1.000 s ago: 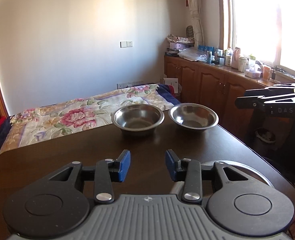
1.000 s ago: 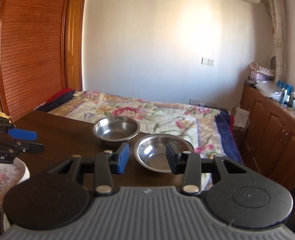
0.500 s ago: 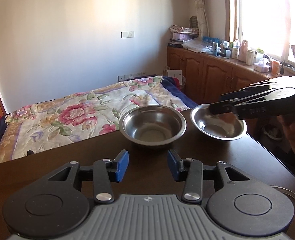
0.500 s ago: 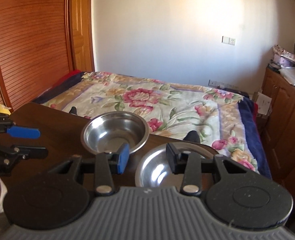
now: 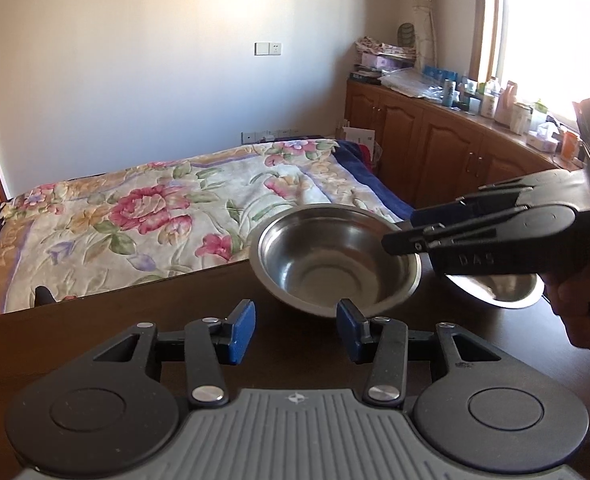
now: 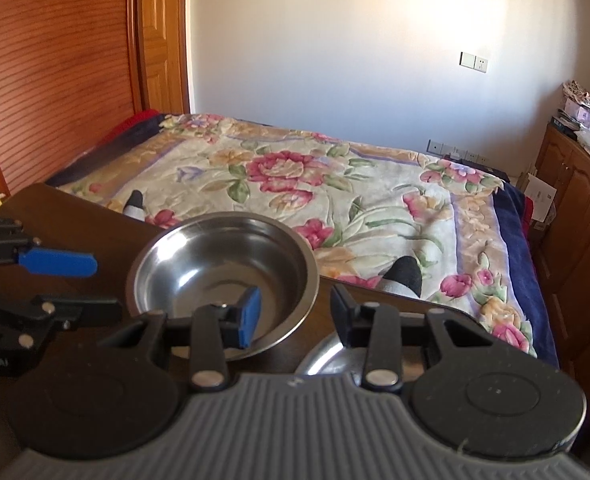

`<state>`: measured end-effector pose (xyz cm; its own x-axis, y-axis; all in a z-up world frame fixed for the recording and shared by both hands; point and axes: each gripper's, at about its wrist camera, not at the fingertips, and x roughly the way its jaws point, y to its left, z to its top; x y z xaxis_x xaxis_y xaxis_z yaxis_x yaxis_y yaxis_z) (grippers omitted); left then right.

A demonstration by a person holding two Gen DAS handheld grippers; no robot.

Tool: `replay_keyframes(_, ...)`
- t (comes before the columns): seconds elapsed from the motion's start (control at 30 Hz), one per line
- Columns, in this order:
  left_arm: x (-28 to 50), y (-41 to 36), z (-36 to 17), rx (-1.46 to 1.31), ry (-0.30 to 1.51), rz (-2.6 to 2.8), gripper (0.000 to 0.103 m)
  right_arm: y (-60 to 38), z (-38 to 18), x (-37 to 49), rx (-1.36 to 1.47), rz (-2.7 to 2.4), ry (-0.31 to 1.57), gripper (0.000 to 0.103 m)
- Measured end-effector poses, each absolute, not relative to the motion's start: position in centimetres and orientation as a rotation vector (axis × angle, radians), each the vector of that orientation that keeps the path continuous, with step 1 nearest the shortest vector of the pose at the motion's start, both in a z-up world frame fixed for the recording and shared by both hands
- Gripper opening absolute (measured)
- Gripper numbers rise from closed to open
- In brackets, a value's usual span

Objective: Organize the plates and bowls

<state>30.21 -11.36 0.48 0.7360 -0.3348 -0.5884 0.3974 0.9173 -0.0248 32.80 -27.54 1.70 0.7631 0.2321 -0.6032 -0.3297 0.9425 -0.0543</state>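
Two stainless steel bowls stand on the dark wooden bench, near its far edge. The deeper bowl (image 5: 337, 258) fills the centre right of the left wrist view; the second, shallower bowl (image 5: 507, 290) sits just beside it at the right edge, mostly hidden behind the right tool. In the right wrist view the deeper bowl (image 6: 223, 276) lies at centre and the shallower one (image 6: 327, 356) shows only as a sliver of rim at lower centre, under the tool body.

The right tongs (image 6: 293, 312) stand apart and empty, blue pad over the near rim of the deeper bowl, dark finger out over the bench. This placement suggests an approach to a rim; which bowl is meant cannot be told.

The left tongs (image 5: 295, 330) are likewise apart and grip nothing, hovering at lower centre just short of the deeper bowl, probably waiting to steady or receive it. Both bowls sit upright and unstacked, so nesting one in the other is not yet done.

A hand (image 5: 579, 304) holds the right tool at the right edge. Beyond the bench, a bed with a floral quilt (image 6: 335, 184) fills mid-frame, and a wooden cabinet (image 5: 447, 148) lined with bottles runs under the window, upper right.
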Motion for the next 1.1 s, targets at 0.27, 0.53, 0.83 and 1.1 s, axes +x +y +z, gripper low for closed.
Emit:
replay_keyframes(0.27,31.6,-11.1,0.1,0.042,0.640,-0.391,0.049,-26.5,0.9,33.7,-0.184,0.309,0.680,0.037)
replay_keyframes(0.53,31.5,-11.2,0.2,0.039,0.640,-0.389,0.049,-25.9,0.9,33.5,-0.184,0.329,0.697,0.029)
replay_keyframes(0.83,31.5,-10.8,-0.5,0.047,0.685,-0.374,0.038,-25.5,0.6,32.8,-0.178,0.373,0.713,0.017)
replay_keyframes(1.1,30.9,-10.4,-0.8,0.046,0.725,-0.378,0.020,-25.5,0.8,32.2,-0.159,0.375,0.714,0.015)
